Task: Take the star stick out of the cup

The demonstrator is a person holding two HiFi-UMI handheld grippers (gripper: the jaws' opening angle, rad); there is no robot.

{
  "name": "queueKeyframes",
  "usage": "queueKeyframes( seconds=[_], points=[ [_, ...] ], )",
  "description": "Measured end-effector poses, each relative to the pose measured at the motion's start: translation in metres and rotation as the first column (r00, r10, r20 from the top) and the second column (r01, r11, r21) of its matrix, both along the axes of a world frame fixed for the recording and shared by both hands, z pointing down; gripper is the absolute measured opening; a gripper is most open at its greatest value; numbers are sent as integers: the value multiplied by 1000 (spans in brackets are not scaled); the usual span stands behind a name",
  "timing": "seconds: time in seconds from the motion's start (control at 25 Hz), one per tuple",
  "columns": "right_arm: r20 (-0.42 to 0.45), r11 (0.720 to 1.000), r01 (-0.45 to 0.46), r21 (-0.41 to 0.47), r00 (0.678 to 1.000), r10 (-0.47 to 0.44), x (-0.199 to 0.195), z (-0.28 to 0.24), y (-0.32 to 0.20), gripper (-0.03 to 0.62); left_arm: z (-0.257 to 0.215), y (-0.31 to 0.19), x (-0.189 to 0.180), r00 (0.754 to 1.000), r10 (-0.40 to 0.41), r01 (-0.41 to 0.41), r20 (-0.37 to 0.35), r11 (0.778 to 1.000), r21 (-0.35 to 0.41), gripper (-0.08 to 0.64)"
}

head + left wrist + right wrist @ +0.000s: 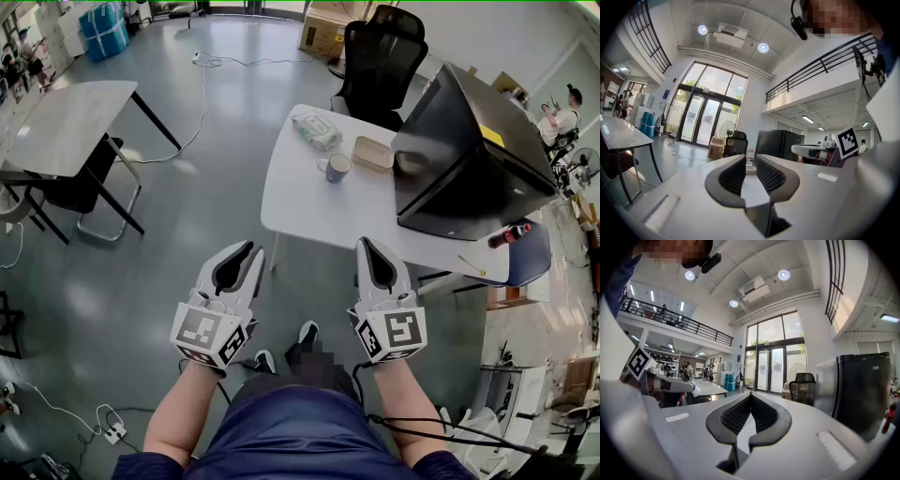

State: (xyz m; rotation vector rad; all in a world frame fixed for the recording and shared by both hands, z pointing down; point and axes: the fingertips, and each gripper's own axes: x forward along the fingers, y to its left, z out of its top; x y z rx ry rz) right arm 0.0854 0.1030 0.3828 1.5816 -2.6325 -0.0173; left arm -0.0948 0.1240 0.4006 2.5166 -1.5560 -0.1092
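A dark cup (337, 167) stands on the white table (300, 202), well ahead of both grippers. I cannot make out a star stick in it from here. A thin yellowish stick (472, 265) lies near the table's right front edge; what it is I cannot tell. My left gripper (253, 247) hangs over the floor short of the table, its jaws a narrow gap apart and empty (750, 158). My right gripper (364, 242) is level with it at the table's near edge, tips meeting on nothing (751, 395).
On the table are a tissue pack (317, 131), a shallow wooden box (372, 153), a large black box (469, 159) and a bottle (509, 234). A black office chair (384, 56) stands behind it. A grey table (66, 122) is at the left, with cables on the floor.
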Motion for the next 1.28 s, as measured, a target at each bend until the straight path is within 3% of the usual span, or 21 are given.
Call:
queueKeyframes(
  seconds=[0.36, 0.84, 1.04, 1.28],
  points=[
    [13, 1000, 18, -8, 1000, -18, 33, -10, 38, 8, -23, 26, 46, 1000, 7, -6, -9, 1000, 16, 69],
    [20, 992, 104, -76, 995, -102, 90, 18, 3, 8, -21, 15, 112, 998, -35, 35, 56, 999, 0, 69],
    [-24, 986, 119, -118, 992, -123, 94, 39, -21, 8, -5, 3, 109, 995, -76, 78, 66, 996, -35, 69],
    [-68, 991, 109, -70, 991, -114, 84, 41, -54, 8, -3, -42, 89, 994, -91, 93, 58, 995, -43, 69]
  ],
)
